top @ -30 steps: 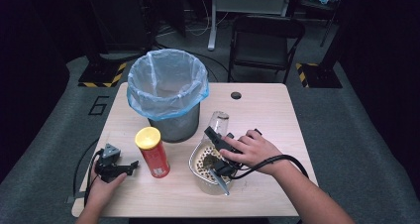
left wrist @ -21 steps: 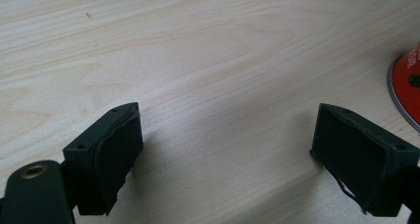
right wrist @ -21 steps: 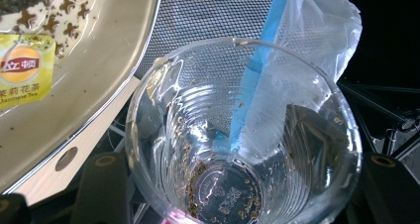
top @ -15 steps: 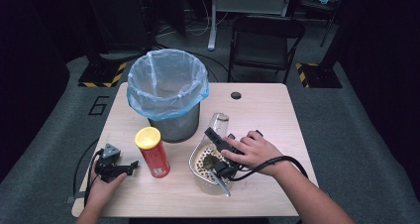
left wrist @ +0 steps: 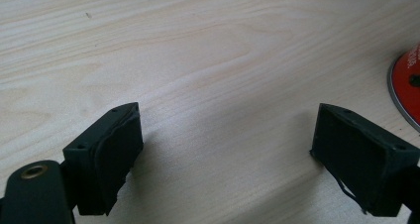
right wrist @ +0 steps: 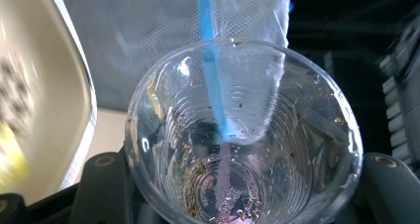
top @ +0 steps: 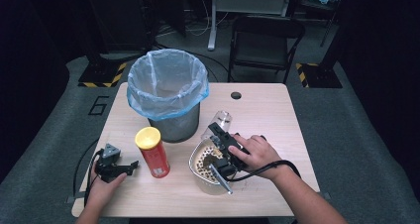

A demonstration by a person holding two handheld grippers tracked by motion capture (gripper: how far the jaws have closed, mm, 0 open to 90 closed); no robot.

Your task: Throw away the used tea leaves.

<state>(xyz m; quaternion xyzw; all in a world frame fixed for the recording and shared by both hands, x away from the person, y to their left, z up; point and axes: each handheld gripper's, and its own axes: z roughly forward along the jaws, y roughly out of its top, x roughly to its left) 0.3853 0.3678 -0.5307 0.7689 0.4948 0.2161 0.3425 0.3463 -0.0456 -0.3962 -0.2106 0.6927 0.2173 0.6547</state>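
Table (top: pixel 257 115) of pale wood is the biggest thing, and everything is set on it. At its far left side a grey round bin lined with a pale blue plastic bag (top: pixel 167 87) is found, with its mouth wide open. In front of the bin a white bowl with brown crumbs inside (top: pixel 205 164) is placed, and beside that a tall red snack tube with a yellow lid (top: pixel 152 152) is stood upright.

A clear plastic cup with ridged sides (right wrist: pixel 242 135) is held by the right gripper (top: pixel 223 145), with the jaws closed on its walls. In the high view the cup (top: pixel 218 122) is seen just beside the bin and above the far edge of the bowl. It is tipped over, and small brown bits and drops are stuck near its bottom. The bin's bag is seen right behind the cup in the right gripper view.

The cup is probably meant to be emptied or dropped in the bin, though this is hard to tell. To do it well, the thin cup should be squeezed only softly, so it is not crushed. It should be lifted above the bin's rim before it is moved across. The bowl should not be bumped.

The left gripper (top: pixel 115 165) is rested on the table near the tube, with its jaws spread wide and nothing between them.
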